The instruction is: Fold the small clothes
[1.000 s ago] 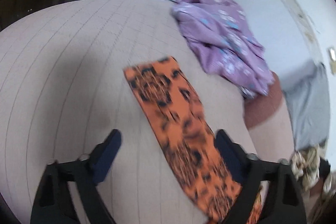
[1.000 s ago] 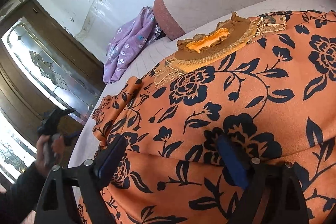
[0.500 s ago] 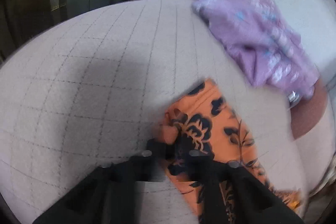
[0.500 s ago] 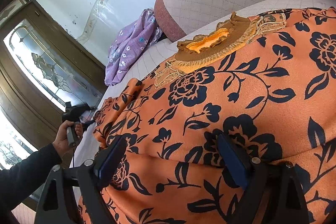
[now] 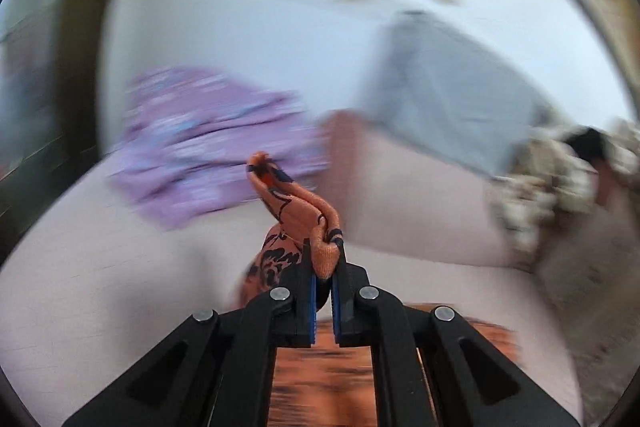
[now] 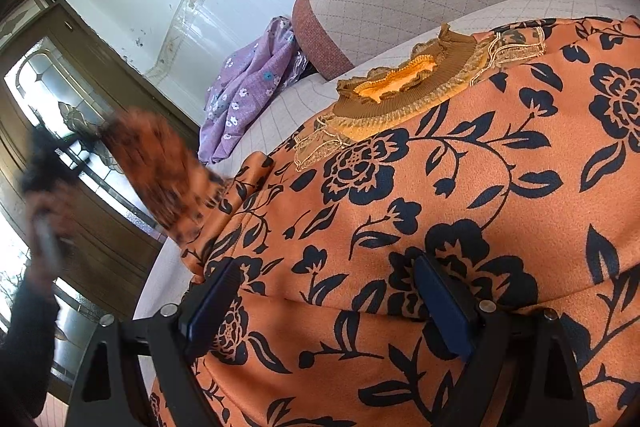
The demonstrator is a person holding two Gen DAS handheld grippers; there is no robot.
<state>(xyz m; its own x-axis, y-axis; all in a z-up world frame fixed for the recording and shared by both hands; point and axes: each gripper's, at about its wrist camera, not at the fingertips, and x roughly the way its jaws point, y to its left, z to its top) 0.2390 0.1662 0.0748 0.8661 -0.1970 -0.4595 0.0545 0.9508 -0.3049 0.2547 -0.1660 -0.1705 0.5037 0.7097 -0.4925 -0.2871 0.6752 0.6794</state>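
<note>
Watching the left gripper (image 5: 324, 269): it's clamped on the cuff end of the sleeve (image 5: 298, 215) of the orange floral top (image 6: 460, 187), and I have that sleeve lifted off the quilted bed (image 5: 100, 267). The top's body lies flat on the bed, collar (image 6: 404, 91) away from me. My right gripper (image 6: 328, 301) hangs spread wide over the lower body, pads clear of the cloth as far as I can tell, so nothing pins it.

Risks, my read:
- The bite is only a thin bunched edge; a fast swing could pull it out of the pads.
- With the body unpinned, dragging the sleeve across could shift or wrinkle the whole top and skew the fold.
- The purple floral garment (image 6: 248, 91) lies near the shoulder; a wide arc might snag it.

Versus a second ago: the left jaws were wide apart over the sleeve lying flat; now they're pinched on it and it's airborne. Right side unchanged.
</note>
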